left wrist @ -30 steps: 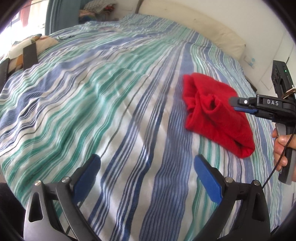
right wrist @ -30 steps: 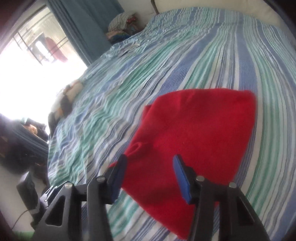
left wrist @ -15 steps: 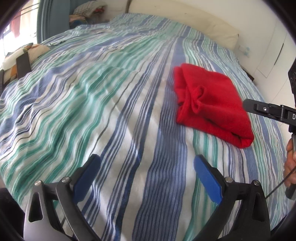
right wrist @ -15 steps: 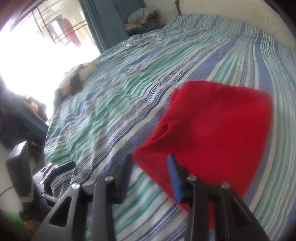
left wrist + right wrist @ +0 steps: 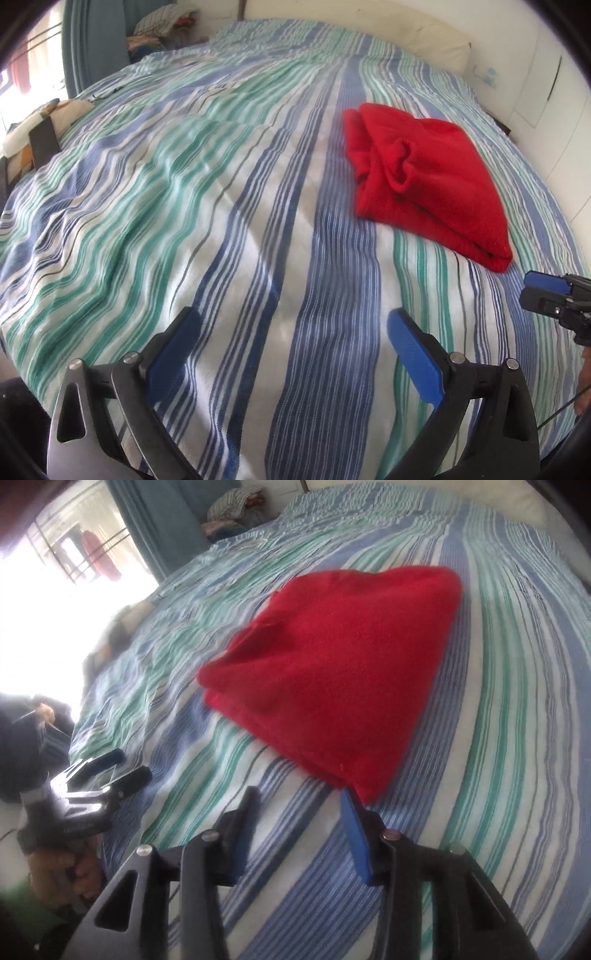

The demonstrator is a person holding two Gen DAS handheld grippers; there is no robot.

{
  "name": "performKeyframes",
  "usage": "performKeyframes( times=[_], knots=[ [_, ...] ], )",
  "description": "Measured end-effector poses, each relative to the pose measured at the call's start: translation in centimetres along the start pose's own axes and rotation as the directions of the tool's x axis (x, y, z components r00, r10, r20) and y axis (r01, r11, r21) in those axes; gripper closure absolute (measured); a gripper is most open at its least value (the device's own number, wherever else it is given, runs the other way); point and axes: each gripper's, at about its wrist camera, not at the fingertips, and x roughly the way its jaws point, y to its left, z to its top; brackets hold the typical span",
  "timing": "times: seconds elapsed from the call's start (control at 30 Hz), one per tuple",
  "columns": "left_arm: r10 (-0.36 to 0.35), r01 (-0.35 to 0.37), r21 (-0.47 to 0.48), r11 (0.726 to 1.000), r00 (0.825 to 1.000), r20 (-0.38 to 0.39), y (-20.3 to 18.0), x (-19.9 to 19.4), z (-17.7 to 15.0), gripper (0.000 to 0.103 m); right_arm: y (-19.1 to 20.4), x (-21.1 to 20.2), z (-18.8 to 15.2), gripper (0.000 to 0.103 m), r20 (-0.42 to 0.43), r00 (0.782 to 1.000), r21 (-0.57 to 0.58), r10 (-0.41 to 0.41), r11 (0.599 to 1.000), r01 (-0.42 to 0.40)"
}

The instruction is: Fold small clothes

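Note:
A red garment (image 5: 424, 184) lies folded on the striped bedsheet (image 5: 221, 221), right of the middle, with a bunched fold on its left side. My left gripper (image 5: 293, 325) hovers open over bare sheet, well short of the garment, with nothing between its fingers. In the right wrist view the red garment (image 5: 332, 672) fills the centre, and its near corner ends just past the blue pad of my right gripper (image 5: 299, 797). The right jaws are partly apart and opening, with only sheet between them. Each gripper shows at the edge of the other's view: right gripper (image 5: 546, 295), left gripper (image 5: 103, 771).
A pile of clothes (image 5: 162, 26) sits by the blue curtain (image 5: 96, 44) at the far left corner. A cream headboard cushion (image 5: 406, 33) runs along the back and white cabinet doors (image 5: 554, 110) stand on the right. A patterned cushion (image 5: 44, 122) lies at the left edge.
My right gripper has drawn back off the red garment toward the near edge of the bed, closing a little and then widening. The garment stays folded on the sheet. The left gripper rolled slightly.

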Motion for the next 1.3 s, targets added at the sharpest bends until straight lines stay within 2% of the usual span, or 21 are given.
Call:
performKeyframes(
  times=[0.1,0.17,0.3,0.47,0.53,0.57,0.6,0.63,0.67,0.7,0.73,0.77,0.87,0.93,1.0,1.07,1.13,1.17,1.23,1.27,1.3],
  knots=[
    [0.038,-0.038,0.058,0.998,0.999,0.001,-1.1,0.0,-0.2,0.002,0.0,-2.1,-3.1,0.039,0.017,0.999,-0.012,-0.030,0.999,0.031],
    [0.063,-0.063,0.088,0.994,0.998,0.002,-1.6,0.1,-0.3,0.002,-0.7,-3.0,-5.1,0.036,0.024,0.999,0.034,-0.029,0.999,0.029],
    [0.085,-0.084,0.108,0.991,0.996,-0.002,-1.7,0.1,-0.5,0.002,-2.8,-3.6,-8.1,0.036,0.037,0.999,0.185,0.010,0.983,-0.016],
    [0.100,-0.098,0.107,0.989,0.995,-0.013,-1.5,0.5,-0.5,0.002,-4.0,-3.8,-8.9,0.036,0.068,0.998,0.263,0.013,0.964,-0.031],
    [0.080,-0.077,0.099,0.992,0.996,-0.027,-1.4,0.5,-0.4,0.002,-4.0,-3.8,-8.8,0.034,0.077,0.997,0.270,0.012,0.962,-0.033],
    [0.038,-0.034,0.079,0.996,0.998,-0.044,-1.3,0.4,0.0,0.002,-4.0,-3.7,-8.6,0.033,0.078,0.997,0.268,0.009,0.963,-0.030],
    [-0.052,0.054,0.031,0.998,0.997,-0.062,-0.9,0.2,0.7,0.002,-4.0,-3.7,-8.3,0.032,0.077,0.997,0.266,0.006,0.964,-0.027],
    [-0.178,0.175,-0.035,0.984,0.982,-0.067,-0.5,-0.1,1.7,0.002,-4.0,-3.6,-8.1,0.031,0.075,0.997,0.265,0.004,0.964,-0.023],
    [-0.299,0.292,-0.104,0.951,0.953,-0.053,-0.2,-0.2,2.9,0.002,-4.3,-3.6,-7.7,0.029,0.076,0.997,0.265,0.004,0.964,-0.024],
    [-0.387,0.378,-0.153,0.913,0.921,-0.033,0.0,-0.1,4.3,0.001,-4.5,-3.4,-7.2,0.027,0.079,0.997,0.266,0.006,0.964,-0.027],
    [-0.434,0.424,-0.175,0.888,0.901,-0.019,0.0,0.3,6.0,0.001,-4.8,-3.3,-6.5,0.027,0.080,0.997,0.268,0.010,0.963,-0.031],
    [-0.440,0.431,-0.175,0.885,0.898,-0.017,-0.5,0.9,7.7,0.001,-5.0,-3.0,-5.7,0.027,0.081,0.997,0.271,0.015,0.962,-0.036],
    [-0.412,0.406,-0.080,0.910,0.909,-0.070,-3.0,4.3,12.4,0.001,-6.4,-2.9,-2.3,0.027,0.115,0.993,0.288,0.025,0.956,-0.058],
    [-0.372,0.369,-0.049,0.928,0.919,-0.129,-4.5,7.1,14.4,0.001,-7.7,-2.7,0.5,0.026,0.152,0.988,0.297,0.029,0.952,-0.073],
    [-0.335,0.336,-0.025,0.942,0.927,-0.169,-5.7,9.2,15.6,0.001,-9.4,-2.0,3.4,0.021,0.169,0.985,0.318,0.030,0.944,-0.084],
    [-0.238,0.247,0.027,0.969,0.953,-0.186,-6.5,10.7,16.3,0.001,-11.3,-0.3,5.9,0.018,0.160,0.986,0.354,0.040,0.930,-0.095],
    [-0.156,0.170,0.050,0.984,0.965,-0.213,-6.7,12.3,16.7,0.001,-13.1,1.7,7.5,0.018,0.147,0.986,0.426,0.077,0.895,-0.133],
    [-0.152,0.165,0.039,0.985,0.960,-0.235,-6.6,13.2,16.8,0.001,-13.8,2.7,8.0,0.018,0.161,0.980,0.461,0.114,0.870,-0.176],
    [-0.195,0.199,-0.016,0.980,0.937,-0.291,-6.3,14.8,16.6,0.000,-14.5,4.9,8.6,0.018,0.186,0.964,0.506,0.188,0.823,-0.258],
    [-0.214,0.211,-0.041,0.977,0.933,-0.289,-6.2,15.0,16.5,0.000,-14.3,5.9,8.8,0.023,0.184,0.962,0.516,0.201,0.813,-0.269],
    [-0.224,0.218,-0.054,0.975,0.933,-0.280,-6.2,15.1,16.4,0.007,-13.7,6.6,9.0,0.039,0.177,0.963,0.501,0.204,0.823,-0.267]
  ],
)
